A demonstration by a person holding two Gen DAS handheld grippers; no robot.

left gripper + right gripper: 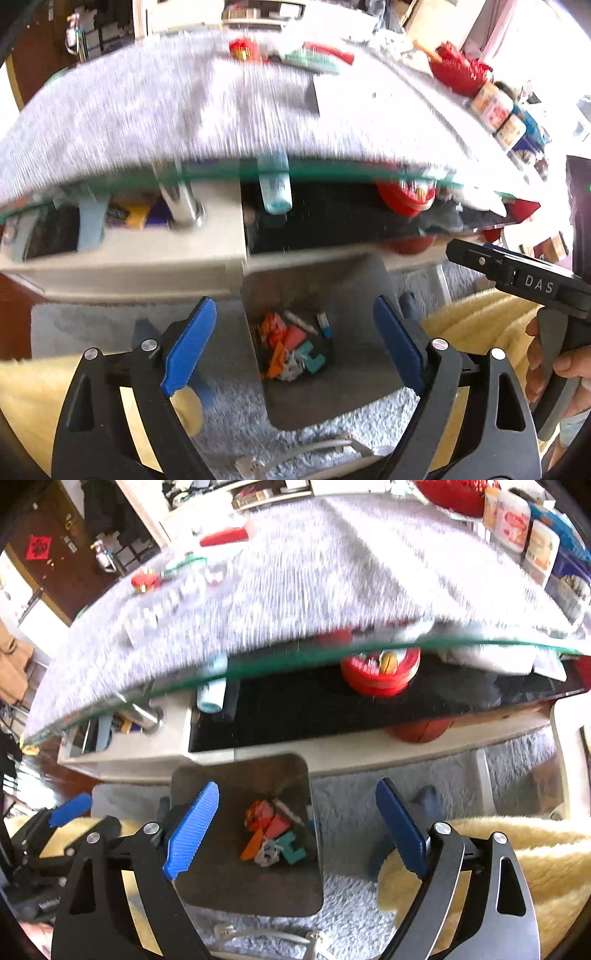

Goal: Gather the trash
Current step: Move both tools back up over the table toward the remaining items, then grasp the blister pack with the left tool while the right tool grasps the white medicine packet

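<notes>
Evidently the glass-topped table [155,110], under its grey cloth, overhangs the carpet so that the dark bin [369,295] can stand just below its near edge, ready to catch whatever is cleared. Both the left hand-held gripper [291,347] and the right hand-held gripper [295,827] hang above it, jaws spread and empty. The trash [273,834], bits of orange, teal and white, lies on the bin's bottom.

Glass-topped table [369,648] under a grey cloth [147,110]; red round tin [380,672] on the shelf below; grey carpet [351,897].
</notes>
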